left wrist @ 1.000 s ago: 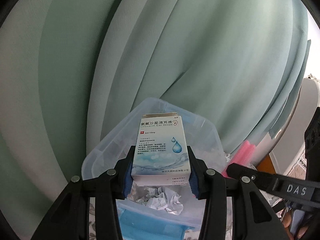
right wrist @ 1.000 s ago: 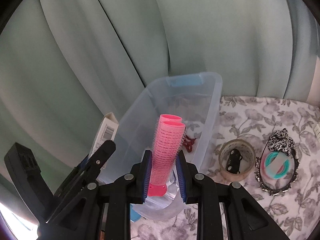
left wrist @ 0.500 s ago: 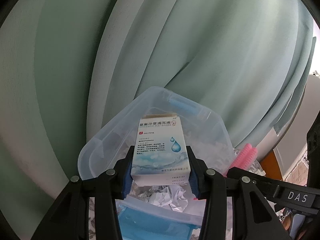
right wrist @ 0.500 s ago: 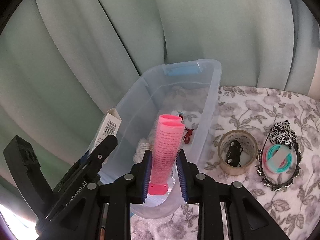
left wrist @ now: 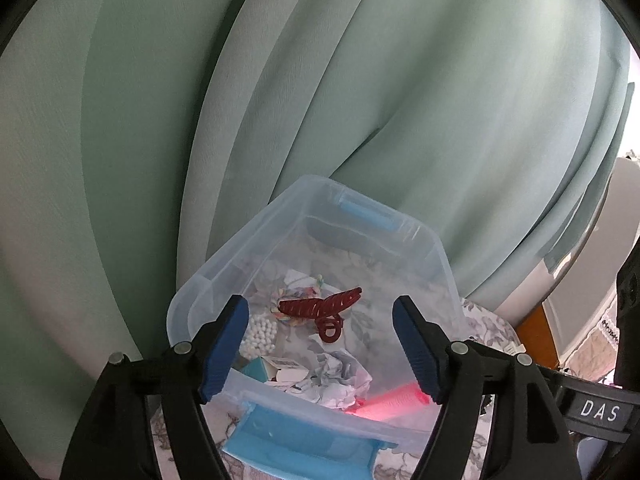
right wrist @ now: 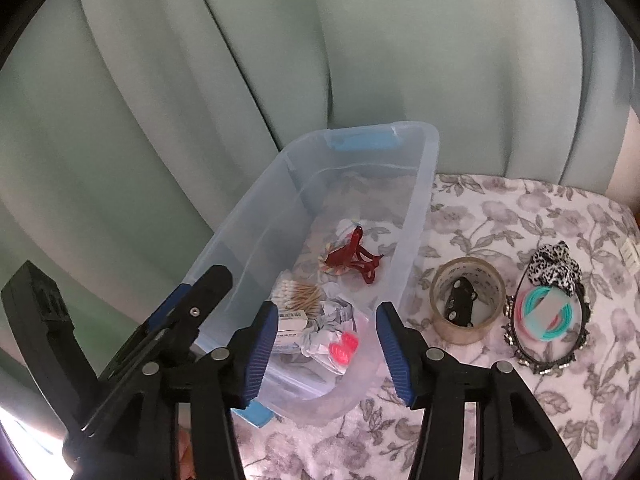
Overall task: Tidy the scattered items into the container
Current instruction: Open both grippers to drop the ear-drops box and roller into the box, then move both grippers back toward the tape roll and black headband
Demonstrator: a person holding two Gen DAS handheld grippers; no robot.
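Note:
The clear plastic container (left wrist: 224, 256) with blue handles stands in front of both grippers. My left gripper (left wrist: 320, 302) hovers over its near end, its jaws opening with nothing between them. The white medicine box (left wrist: 276, 372) lies inside, beside crumpled paper (left wrist: 340, 384), cotton swabs (left wrist: 260, 334) and a red hair claw (left wrist: 320, 308). My right gripper (right wrist: 327, 308) is also opening and holds nothing. The pink hair roller (right wrist: 344, 350) lies in the container (right wrist: 428, 168) just below it, next to the box (right wrist: 292, 322).
On the floral cloth right of the container sit a tape roll (right wrist: 466, 300), a spotted scrunchie (right wrist: 554, 268) and an ornate frame with coloured hair ties (right wrist: 548, 316). One of the left gripper's fingers (right wrist: 200, 296) reaches in from the left. Green curtains hang close behind.
Both grippers opened. The medicine box dropped from the left gripper and the pink roller from the right, and both now lie inside the container. The left gripper moved closer over it.

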